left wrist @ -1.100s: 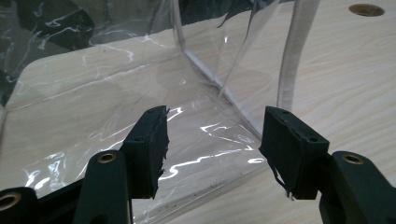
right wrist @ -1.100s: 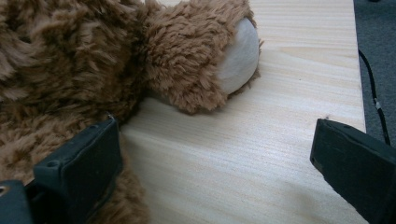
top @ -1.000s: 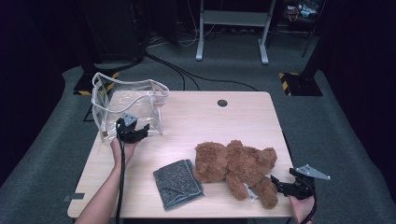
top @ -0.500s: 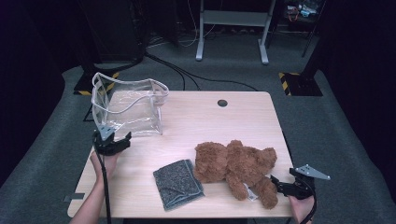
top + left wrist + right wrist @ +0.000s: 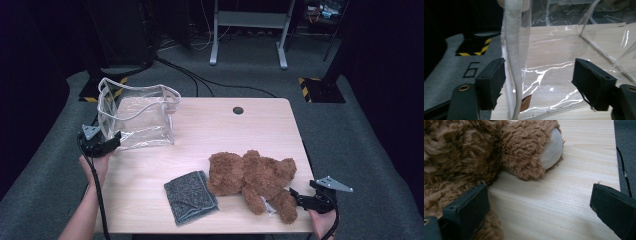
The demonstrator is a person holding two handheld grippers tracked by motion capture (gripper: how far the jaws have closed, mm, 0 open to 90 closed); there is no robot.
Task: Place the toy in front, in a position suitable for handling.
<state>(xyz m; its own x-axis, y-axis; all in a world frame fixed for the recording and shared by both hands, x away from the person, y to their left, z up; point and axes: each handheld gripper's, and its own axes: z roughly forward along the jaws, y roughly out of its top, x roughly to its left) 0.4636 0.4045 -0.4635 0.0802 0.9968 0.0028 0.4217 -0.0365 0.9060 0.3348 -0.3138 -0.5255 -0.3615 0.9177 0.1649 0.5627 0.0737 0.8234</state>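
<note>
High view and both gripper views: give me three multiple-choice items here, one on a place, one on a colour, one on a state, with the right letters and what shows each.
1. Where does the grey cloth lie?
A. inside the clear bag
B. on the table, left of the teddy bear
C. on the floor

2. What colour is the teddy bear?
A. brown
B. white
C. blue

3. How do the left gripper's jaws stand?
A. clamped shut on the cloth
B. shut on nothing
C. apart, astride the clear bag's edge

Answers:
1 B, the high view shows it flat on the table beside the bear.
2 A, its fur is brown.
3 C, the left gripper view shows both pads clear of the bag's white seam.
</note>
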